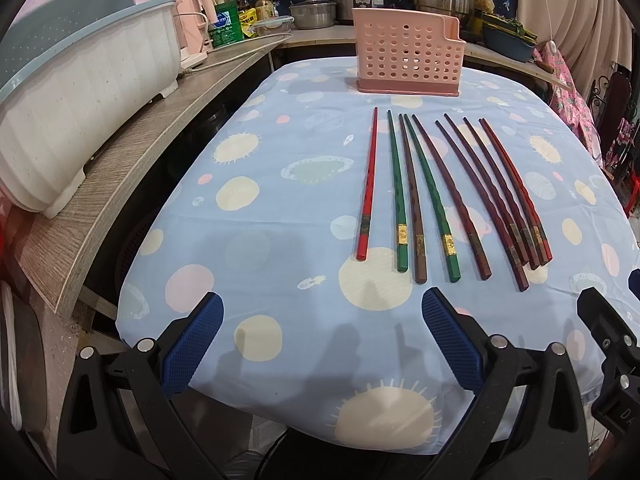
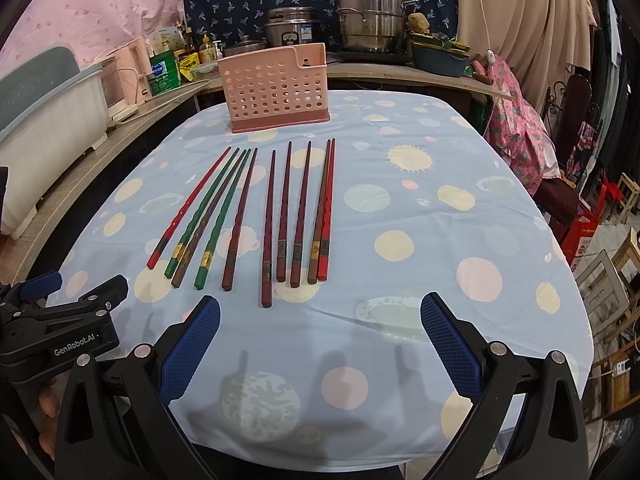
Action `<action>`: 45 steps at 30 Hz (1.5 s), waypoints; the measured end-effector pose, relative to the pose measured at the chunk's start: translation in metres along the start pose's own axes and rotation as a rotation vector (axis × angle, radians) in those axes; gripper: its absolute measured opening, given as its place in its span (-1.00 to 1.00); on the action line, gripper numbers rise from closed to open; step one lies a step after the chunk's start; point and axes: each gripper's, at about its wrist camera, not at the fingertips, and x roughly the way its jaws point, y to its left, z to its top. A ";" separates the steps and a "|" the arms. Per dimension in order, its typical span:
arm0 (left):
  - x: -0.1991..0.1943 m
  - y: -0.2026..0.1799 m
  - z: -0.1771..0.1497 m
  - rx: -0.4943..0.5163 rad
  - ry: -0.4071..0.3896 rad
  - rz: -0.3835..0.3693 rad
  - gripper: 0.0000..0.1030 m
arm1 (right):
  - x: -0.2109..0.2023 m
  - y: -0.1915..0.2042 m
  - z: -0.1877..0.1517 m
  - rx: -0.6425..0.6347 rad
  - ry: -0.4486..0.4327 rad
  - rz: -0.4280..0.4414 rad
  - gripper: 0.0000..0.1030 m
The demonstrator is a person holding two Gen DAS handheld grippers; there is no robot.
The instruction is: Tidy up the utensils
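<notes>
Several chopsticks lie side by side on the blue patterned tablecloth [image 1: 280, 184]: a red one [image 1: 368, 188] at the left, two green ones [image 1: 396, 192], brown and dark red ones [image 1: 452, 196] to the right. They also show in the right wrist view [image 2: 272, 224], with a red one [image 2: 327, 216] at the right end. A pink perforated utensil holder [image 1: 406, 54] stands upright behind them, also seen in the right wrist view [image 2: 276, 88]. My left gripper [image 1: 322, 312] is open and empty, near the table's front edge. My right gripper [image 2: 320, 316] is open and empty, just before the chopsticks' thick ends.
A white dish rack [image 1: 80, 120] sits on a wooden counter [image 1: 132, 160] left of the table. Pots [image 2: 368, 16], bottles and a kettle crowd the back counter. Chairs and boxes [image 2: 584, 232] stand to the right. The left gripper's body [image 2: 60, 328] shows in the right wrist view.
</notes>
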 end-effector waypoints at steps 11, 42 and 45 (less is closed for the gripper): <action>0.013 0.011 0.007 -0.042 0.004 -0.004 0.84 | 0.010 -0.011 0.006 0.029 0.004 -0.016 0.87; 0.078 0.008 0.037 -0.041 0.082 -0.084 -0.46 | 0.080 -0.033 0.037 0.076 0.080 0.006 0.19; 0.078 0.009 0.039 -0.045 0.087 -0.091 -0.62 | 0.085 -0.031 0.037 0.069 0.089 0.014 0.07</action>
